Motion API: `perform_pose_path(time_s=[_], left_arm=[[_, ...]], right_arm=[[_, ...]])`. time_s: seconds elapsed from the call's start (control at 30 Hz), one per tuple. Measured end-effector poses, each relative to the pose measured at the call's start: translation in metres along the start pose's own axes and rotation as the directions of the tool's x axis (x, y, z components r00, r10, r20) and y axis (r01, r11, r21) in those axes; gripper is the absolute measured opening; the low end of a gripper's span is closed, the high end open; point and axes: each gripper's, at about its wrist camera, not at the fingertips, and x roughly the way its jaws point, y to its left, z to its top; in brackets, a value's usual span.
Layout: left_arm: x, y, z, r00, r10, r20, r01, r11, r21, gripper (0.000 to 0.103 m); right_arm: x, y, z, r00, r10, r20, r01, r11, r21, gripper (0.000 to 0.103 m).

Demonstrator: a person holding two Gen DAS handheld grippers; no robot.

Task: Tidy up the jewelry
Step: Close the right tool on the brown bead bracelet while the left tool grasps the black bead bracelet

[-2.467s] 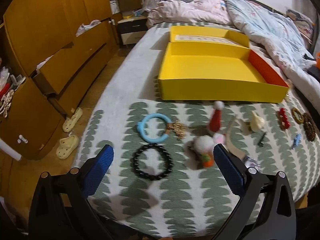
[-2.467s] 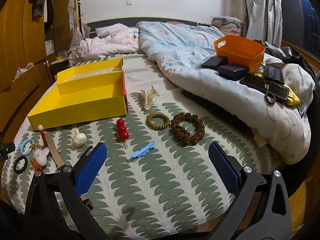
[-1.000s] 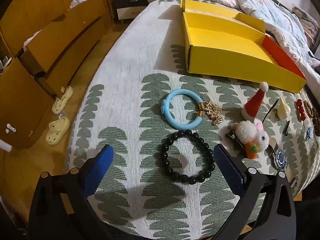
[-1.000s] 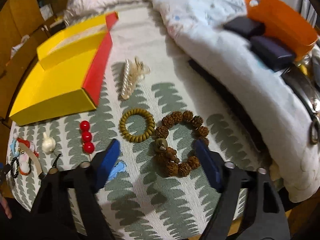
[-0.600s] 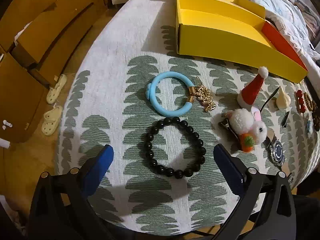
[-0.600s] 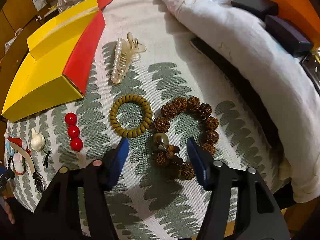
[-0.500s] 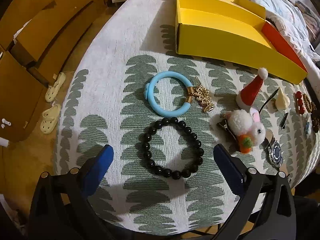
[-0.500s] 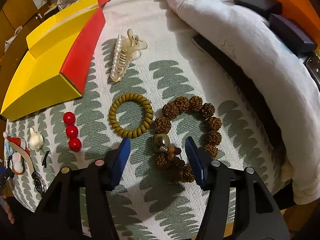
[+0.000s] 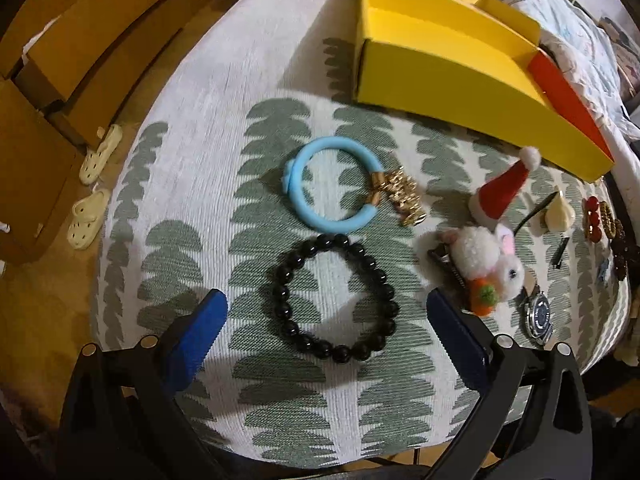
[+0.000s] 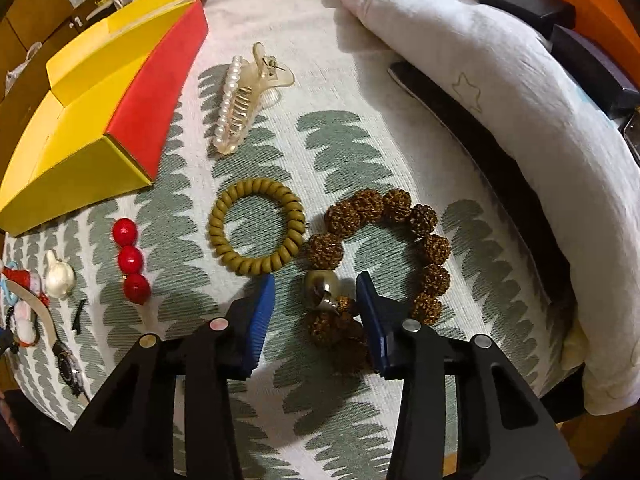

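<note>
The yellow box [image 10: 60, 148] sits open at the far left of the bedspread [image 10: 360, 152], well apart from both tools. The right gripper [image 10: 316, 308] points steeply down over the brown seed bracelet [image 10: 424, 240], its jaws closing around the metal bead [image 10: 320, 290] and tassel end; the pads seem not yet to press. Closing on the slick round bead could squirt it sideways, or catch only the tassel and leave the loop dangling. The olive coil bracelet [image 10: 256, 228] lies just beside the left pad and could get nudged. The left gripper [image 9: 326, 320] hangs spread wide, empty, over the black bead bracelet [image 9: 332, 296], with the plush rabbit clip [image 9: 488, 264] crowding its right pad.
</note>
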Motion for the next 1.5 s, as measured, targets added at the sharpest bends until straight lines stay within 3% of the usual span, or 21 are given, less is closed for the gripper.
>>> perform_pose_path(time_s=[0.23,0.5,0.67,0.9,0.97,1.07,1.3,1.5], left_arm=[[0.009,0.005,0.000,1.000,-0.006,-0.019,0.006,1.000,-0.002,0.099],[0.003,0.021,0.000,0.996,-0.082,-0.022,0.081,0.996,-0.046,0.098],[0.002,0.031,0.000,0.998,-0.057,-0.015,0.056,0.996,-0.067,0.076],[0.006,0.035,0.001,0.999,-0.037,-0.021,0.035,0.997,-0.062,0.068],[0.005,0.037,0.001,1.000,-0.024,-0.011,0.023,0.998,-0.066,0.054],[0.005,0.037,0.001,1.000,-0.018,-0.012,0.017,0.998,-0.059,0.042],[0.006,0.030,0.000,1.000,0.004,-0.012,-0.004,1.000,-0.027,0.033],[0.007,0.030,0.000,1.000,0.005,-0.006,-0.005,1.000,-0.013,0.011]], right_arm=[[0.000,-0.004,0.000,1.000,-0.007,-0.003,0.007,1.000,0.007,0.042],[0.004,-0.009,0.000,1.000,0.017,-0.007,-0.017,1.000,0.013,0.042],[0.002,-0.008,-0.002,1.000,0.020,-0.006,-0.020,1.000,0.015,0.035],[0.001,-0.007,-0.002,1.000,0.009,-0.008,-0.009,1.000,0.012,0.032],[0.002,-0.007,-0.002,1.000,0.009,-0.007,-0.009,1.000,0.011,0.029],[0.002,-0.005,-0.002,1.000,0.006,-0.008,-0.006,1.000,0.009,0.026],[0.003,-0.003,-0.002,1.000,-0.003,-0.011,0.003,1.000,0.000,0.024],[0.003,-0.010,-0.003,1.000,0.028,-0.015,-0.027,0.999,0.020,0.024]])
